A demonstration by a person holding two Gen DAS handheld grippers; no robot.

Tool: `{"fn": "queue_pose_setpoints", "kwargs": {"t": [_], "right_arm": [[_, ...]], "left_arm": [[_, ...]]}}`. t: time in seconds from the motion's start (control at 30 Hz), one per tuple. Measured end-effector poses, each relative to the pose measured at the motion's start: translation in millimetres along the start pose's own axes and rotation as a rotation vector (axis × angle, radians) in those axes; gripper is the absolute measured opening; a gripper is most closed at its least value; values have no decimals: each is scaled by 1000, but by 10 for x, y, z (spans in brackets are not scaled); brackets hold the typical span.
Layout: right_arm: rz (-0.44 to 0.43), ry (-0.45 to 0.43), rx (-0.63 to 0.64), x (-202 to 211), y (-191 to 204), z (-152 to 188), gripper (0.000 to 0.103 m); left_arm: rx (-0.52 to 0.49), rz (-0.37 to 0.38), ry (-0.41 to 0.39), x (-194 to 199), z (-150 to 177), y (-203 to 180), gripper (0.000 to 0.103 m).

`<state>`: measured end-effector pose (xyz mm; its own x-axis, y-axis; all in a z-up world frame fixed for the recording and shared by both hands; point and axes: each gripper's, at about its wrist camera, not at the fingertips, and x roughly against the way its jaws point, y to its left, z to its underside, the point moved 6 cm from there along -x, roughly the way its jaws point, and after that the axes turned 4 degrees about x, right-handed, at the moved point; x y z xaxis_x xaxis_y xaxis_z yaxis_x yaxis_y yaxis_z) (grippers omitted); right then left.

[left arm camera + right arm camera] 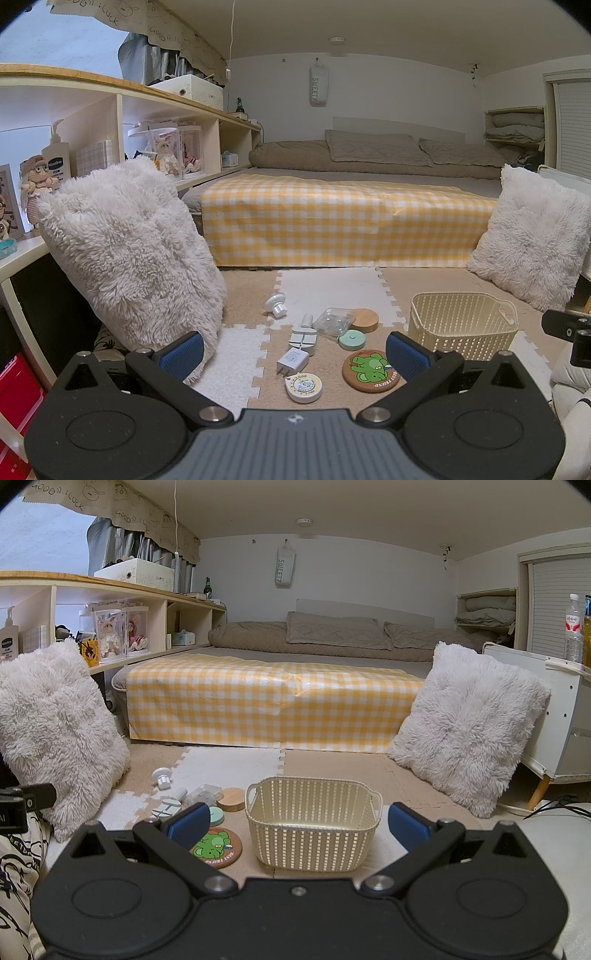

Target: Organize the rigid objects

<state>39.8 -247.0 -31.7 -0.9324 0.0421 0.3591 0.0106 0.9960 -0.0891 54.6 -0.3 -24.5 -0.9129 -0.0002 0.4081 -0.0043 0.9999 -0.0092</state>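
Left gripper [295, 354] and right gripper [299, 829] gape, empty; basket [314, 853] interior seems bare; charger [293, 361] partly hidden.

Left wrist view: cream woven plastic basket [463, 320] at lower right, on the foam puzzle floor mat [325, 288]. Left of it, a cluster: round wooden lid [365, 319] and clear plastic case [331, 321] touching; mint round tin [352, 339] just below them. Round cork coaster with green cartoon [371, 370] at cluster's bottom right; white charger plug [293, 362] centre; round white tape measure [303, 387] lowest. Fluffy white cushion [129, 254] at left.
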Motion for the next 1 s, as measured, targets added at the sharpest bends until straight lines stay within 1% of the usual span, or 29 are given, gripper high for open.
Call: {"fn": "queue_pose_setpoints", "kwargs": {"t": [0.5,0.57,0.77,1.0], "right_arm": [[-4,2,1,-11,-5,30,103],[-5,4,-3,-23,-8,21,103],[-29,7,-58,-126,-75,-107,103],[11,1,-51,-493,-260,-392,103]], "left_arm": [[2,1,-2,0,-4,-3,103],[0,0,-5,10,-14,-79,103],[-5,-4,-18,-39,-107,-128,103],[-24,-4,-43,-204,-257,-138,103]]}}
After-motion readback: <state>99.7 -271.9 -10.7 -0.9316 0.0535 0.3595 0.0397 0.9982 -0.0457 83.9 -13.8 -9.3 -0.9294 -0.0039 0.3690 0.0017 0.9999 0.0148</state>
